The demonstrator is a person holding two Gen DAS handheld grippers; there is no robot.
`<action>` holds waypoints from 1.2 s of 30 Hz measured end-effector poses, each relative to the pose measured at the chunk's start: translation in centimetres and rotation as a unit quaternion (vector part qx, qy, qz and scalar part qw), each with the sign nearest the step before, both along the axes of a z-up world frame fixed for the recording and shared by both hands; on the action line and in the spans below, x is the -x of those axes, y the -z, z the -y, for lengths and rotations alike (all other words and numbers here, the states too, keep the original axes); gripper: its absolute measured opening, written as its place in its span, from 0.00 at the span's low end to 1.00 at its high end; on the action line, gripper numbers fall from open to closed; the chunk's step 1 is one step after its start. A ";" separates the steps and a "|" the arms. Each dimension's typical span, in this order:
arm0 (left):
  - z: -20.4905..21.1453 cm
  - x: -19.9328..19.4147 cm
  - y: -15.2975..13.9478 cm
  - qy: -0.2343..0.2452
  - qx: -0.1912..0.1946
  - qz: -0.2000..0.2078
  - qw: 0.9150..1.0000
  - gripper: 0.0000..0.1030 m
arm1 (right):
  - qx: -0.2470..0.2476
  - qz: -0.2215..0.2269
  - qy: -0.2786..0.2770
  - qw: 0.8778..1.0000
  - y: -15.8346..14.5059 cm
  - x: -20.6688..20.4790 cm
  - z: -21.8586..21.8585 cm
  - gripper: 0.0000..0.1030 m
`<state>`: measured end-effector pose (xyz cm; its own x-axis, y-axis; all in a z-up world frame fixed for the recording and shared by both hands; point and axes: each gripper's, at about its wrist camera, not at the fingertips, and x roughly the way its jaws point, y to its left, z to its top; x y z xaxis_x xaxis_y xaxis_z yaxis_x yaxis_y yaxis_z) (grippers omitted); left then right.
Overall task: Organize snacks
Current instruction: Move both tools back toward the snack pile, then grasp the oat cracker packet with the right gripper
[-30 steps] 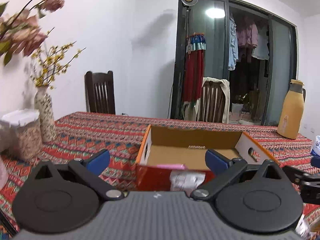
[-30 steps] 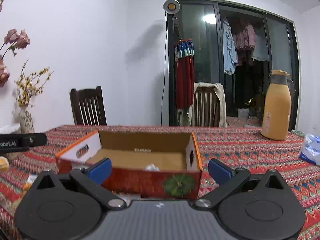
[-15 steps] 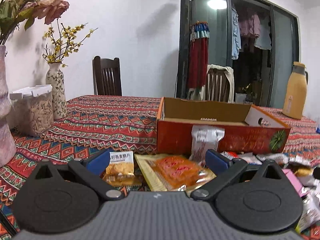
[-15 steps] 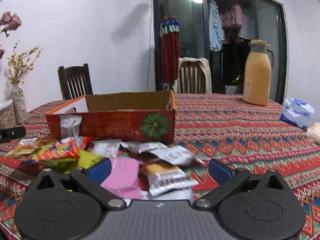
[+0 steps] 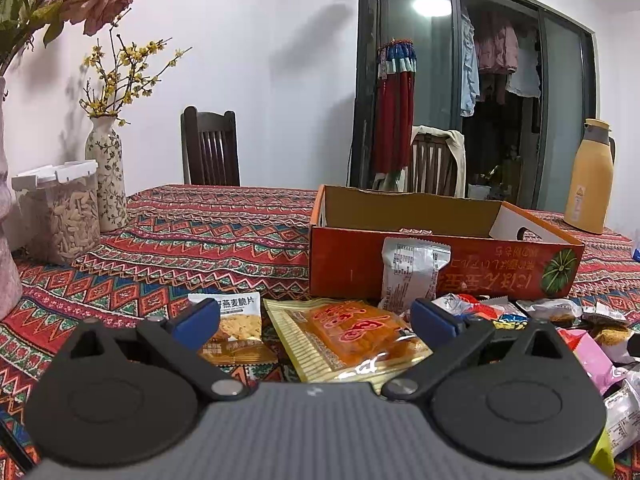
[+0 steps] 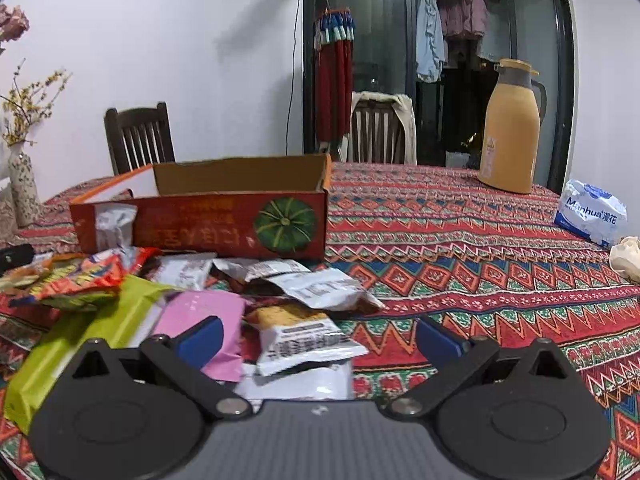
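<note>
Currently at the approach step, nothing grasped.

Left wrist view: left gripper (image 5: 316,318) released, jaws spread wide, low over the table (image 5: 192,236). Between the jaws, an orange snack packet (image 5: 352,336) in a clear-edged wrapper, lying flat. Just beside it on the left, an oat crisp packet (image 5: 232,326), partly behind the left finger. Beyond, the orange cardboard box (image 5: 400,236), open-topped; interior floor hidden by the near wall. One white packet (image 5: 412,274) leaning upright against that wall. More wrappers scattered at the right edge.

Right wrist view: right gripper (image 6: 318,338) likewise released, jaws wide apart. Between them, a white-ended biscuit packet (image 6: 300,334), resting on other wrappers. Pink packet (image 6: 204,316) and lime-green packet (image 6: 84,328) to the left, overlapping. Same cardboard box (image 6: 208,220) behind the pile.

Judged next: lower onto one packet, close across its short width, lift clear, carry over the box wall, release inside. Risk: thin, slippery film and overlapping wrappers, so possibly two picked at once.
</note>
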<state>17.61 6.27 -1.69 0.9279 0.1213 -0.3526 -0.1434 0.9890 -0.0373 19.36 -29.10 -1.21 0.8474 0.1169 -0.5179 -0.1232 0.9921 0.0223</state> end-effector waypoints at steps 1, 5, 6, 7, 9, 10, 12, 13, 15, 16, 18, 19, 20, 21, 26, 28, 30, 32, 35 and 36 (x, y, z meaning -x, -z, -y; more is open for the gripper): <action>0.0 0.0 0.0 0.000 0.000 0.000 1.000 1.00 | 0.001 -0.005 -0.003 1.000 0.1 -0.4 0.1 0.94; -0.1 -0.1 0.1 -0.002 0.006 -0.002 1.000 1.00 | 0.002 -0.027 -0.030 0.999 0.2 -1.8 0.2 0.86; -0.1 -0.1 0.1 -0.003 0.006 -0.003 1.000 1.00 | 0.004 -0.033 -0.037 0.999 0.3 -2.2 0.1 0.84; -0.2 -0.1 0.1 -0.003 0.007 -0.004 1.000 1.00 | 0.006 -0.038 -0.044 0.998 0.4 -2.6 0.0 0.82; -0.2 -0.2 0.1 -0.003 0.007 -0.006 1.000 1.00 | 0.012 -0.050 -0.054 0.997 0.7 -3.4 -0.4 0.74; -0.2 -0.2 0.1 -0.003 0.008 -0.006 1.000 1.00 | 0.013 -0.056 -0.058 0.997 0.8 -3.8 -0.5 0.71; -0.2 -0.2 0.1 -0.003 0.008 -0.007 1.000 1.00 | 0.012 -0.067 -0.066 0.995 1.1 -4.6 -0.7 0.60; -0.2 -0.2 0.1 -0.003 0.009 -0.007 1.000 1.00 | 0.013 -0.073 -0.069 0.995 1.3 -4.9 -0.9 0.57; -0.2 -0.2 0.2 -0.003 0.010 -0.007 1.000 1.00 | 0.011 -0.073 -0.073 0.995 1.4 -5.1 -0.9 0.48; -0.2 -0.2 0.2 -0.003 0.011 -0.008 1.000 1.00 | 0.010 -0.072 -0.076 0.994 1.4 -4.9 -1.0 0.45; -0.3 -0.3 0.2 -0.003 0.013 -0.008 1.000 1.00 | 0.011 -0.067 -0.077 0.995 1.4 -4.6 -1.2 0.42; -0.3 -0.3 0.2 -0.003 0.014 -0.008 1.000 1.00 | 0.016 -0.061 -0.074 0.995 1.4 -4.4 -1.3 0.41; -0.3 -0.3 0.2 -0.003 0.014 -0.009 1.000 1.00 | 0.019 -0.053 -0.070 0.996 1.4 -4.1 -1.5 0.40; -0.3 -0.3 0.2 -0.003 0.014 -0.008 1.000 1.00 | 0.018 -0.044 -0.066 0.997 1.4 -3.8 -1.5 0.38; -0.4 -0.3 0.2 -0.005 0.016 -0.009 1.000 1.00 | -0.009 0.006 -0.058 0.998 0.1 -1.8 -1.4 0.38; -0.4 -0.3 0.2 -0.007 0.016 -0.010 1.000 1.00 | -0.016 0.027 -0.059 0.998 -0.6 -1.1 -1.5 0.38; -0.4 -0.3 0.2 -0.007 0.017 -0.009 1.000 1.00 | -0.019 0.045 -0.062 0.997 -1.4 -0.6 -1.7 0.38; -0.4 -0.2 0.2 -0.008 0.018 -0.009 1.000 1.00 | -0.020 0.060 -0.065 0.996 -2.0 -0.4 -2.0 0.38; -0.4 -0.3 0.2 -0.008 0.018 -0.010 1.000 1.00 | -0.018 0.075 -0.063 0.995 -2.5 -0.9 -2.1 0.38; -0.4 -0.3 0.2 -0.008 0.018 -0.010 1.000 1.00 | -0.018 0.077 -0.061 0.995 -2.6 -1.2 -2.1 0.38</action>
